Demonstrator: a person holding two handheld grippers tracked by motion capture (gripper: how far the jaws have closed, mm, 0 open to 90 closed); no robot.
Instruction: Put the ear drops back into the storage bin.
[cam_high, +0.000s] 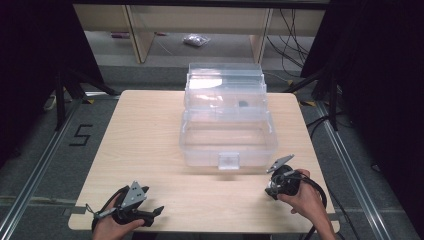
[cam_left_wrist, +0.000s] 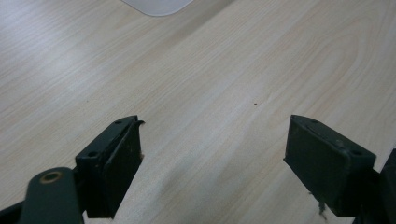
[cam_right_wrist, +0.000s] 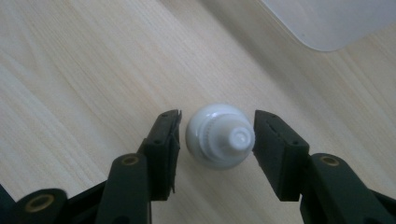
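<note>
Right gripper view, right tongs (cam_right_wrist: 217, 135) around white bottle (cam_right_wrist: 220, 136), w/ slight gaps.

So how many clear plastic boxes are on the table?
1. The clear plastic box stands at the middle of the wooden table, lid raised at the back, latch facing the person. A small dark thing shows through it; nothing else could hide a second box.

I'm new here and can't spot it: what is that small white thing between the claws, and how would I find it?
Start at the clear plastic box on the wooden table. Near its front right corner, the right claw brackets a small white bottle, ridged cap upward, the one white thing there.
</note>
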